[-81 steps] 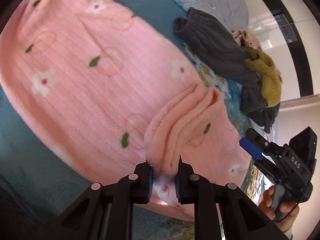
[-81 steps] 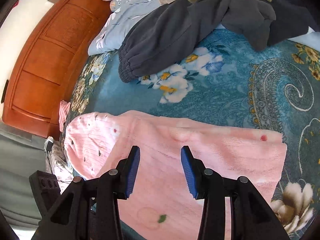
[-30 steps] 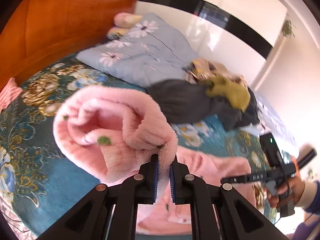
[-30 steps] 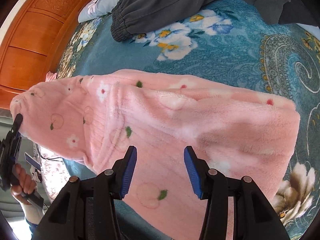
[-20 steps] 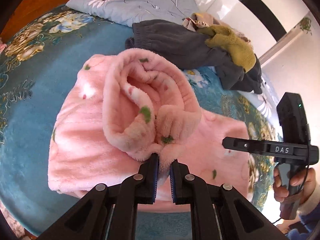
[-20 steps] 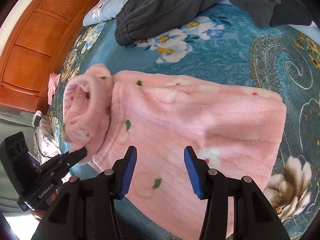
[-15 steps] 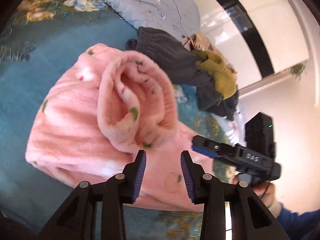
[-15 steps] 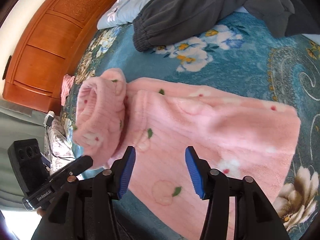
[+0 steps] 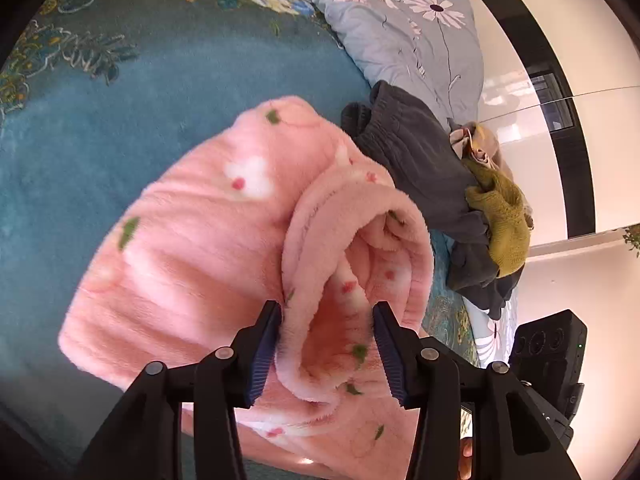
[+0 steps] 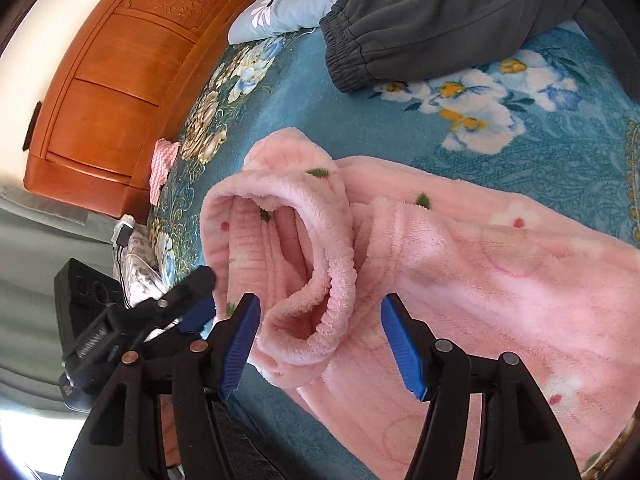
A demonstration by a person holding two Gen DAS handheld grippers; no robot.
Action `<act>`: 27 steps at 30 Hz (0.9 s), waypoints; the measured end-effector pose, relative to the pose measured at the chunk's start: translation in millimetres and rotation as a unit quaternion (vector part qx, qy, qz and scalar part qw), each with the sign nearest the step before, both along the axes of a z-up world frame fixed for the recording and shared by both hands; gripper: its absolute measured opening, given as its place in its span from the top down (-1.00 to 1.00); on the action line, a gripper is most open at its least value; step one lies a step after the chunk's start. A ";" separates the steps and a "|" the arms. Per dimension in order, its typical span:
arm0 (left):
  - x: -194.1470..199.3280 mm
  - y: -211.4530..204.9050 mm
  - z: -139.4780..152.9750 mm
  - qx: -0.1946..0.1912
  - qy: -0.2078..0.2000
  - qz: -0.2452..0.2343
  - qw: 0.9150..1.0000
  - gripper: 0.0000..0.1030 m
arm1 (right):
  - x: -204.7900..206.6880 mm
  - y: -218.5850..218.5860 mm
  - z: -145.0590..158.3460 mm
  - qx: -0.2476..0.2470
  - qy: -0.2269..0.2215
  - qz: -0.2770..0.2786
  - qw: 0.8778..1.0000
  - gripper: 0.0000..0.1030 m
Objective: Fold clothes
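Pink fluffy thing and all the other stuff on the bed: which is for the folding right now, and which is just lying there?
For the folding:
fluffy pink fleece garment
left claw, open
right claw, open

Just lying there:
dark grey sweatpants
olive-yellow knit
grey-blue flowered pillow

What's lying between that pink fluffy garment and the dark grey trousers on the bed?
Only bare teal floral bedspread separates the pink fleece garment from the dark grey trousers, seen in the right wrist view.

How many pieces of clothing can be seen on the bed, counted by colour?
Pink: 1, the fluffy pink garment with flower print.
Dark grey: 1 bundle, the dark grey sweatpants; it may be more than one piece.
Olive-yellow: 1, the olive-yellow knitted garment.
Total: 3 at least.
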State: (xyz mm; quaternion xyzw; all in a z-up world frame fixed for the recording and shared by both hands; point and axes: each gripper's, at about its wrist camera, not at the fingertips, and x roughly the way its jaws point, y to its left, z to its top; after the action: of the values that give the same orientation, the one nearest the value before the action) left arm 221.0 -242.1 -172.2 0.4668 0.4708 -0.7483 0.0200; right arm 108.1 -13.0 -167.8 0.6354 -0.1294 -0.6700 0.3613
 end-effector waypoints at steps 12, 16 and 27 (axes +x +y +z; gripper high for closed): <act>11.9 28.1 -6.1 0.113 0.064 -0.084 0.988 -0.18 | -18.6 28.9 -8.6 -0.041 -0.045 -0.057 0.996 -0.30; 41.9 -15.4 0.4 0.143 0.110 0.025 0.983 -0.28 | -17.7 20.8 -10.5 -0.051 -0.048 -0.033 0.997 -0.32; 41.5 -6.2 -7.6 -0.178 -0.107 0.087 0.974 -0.26 | -4.0 -22.2 -4.4 -0.071 -0.007 0.044 0.996 -0.65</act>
State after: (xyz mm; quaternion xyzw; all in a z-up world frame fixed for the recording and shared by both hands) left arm 262.4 -248.3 -179.8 0.4903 0.3635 -0.7616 0.2178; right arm 104.0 -35.2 -172.2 0.6177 -0.1516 -0.6381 0.4338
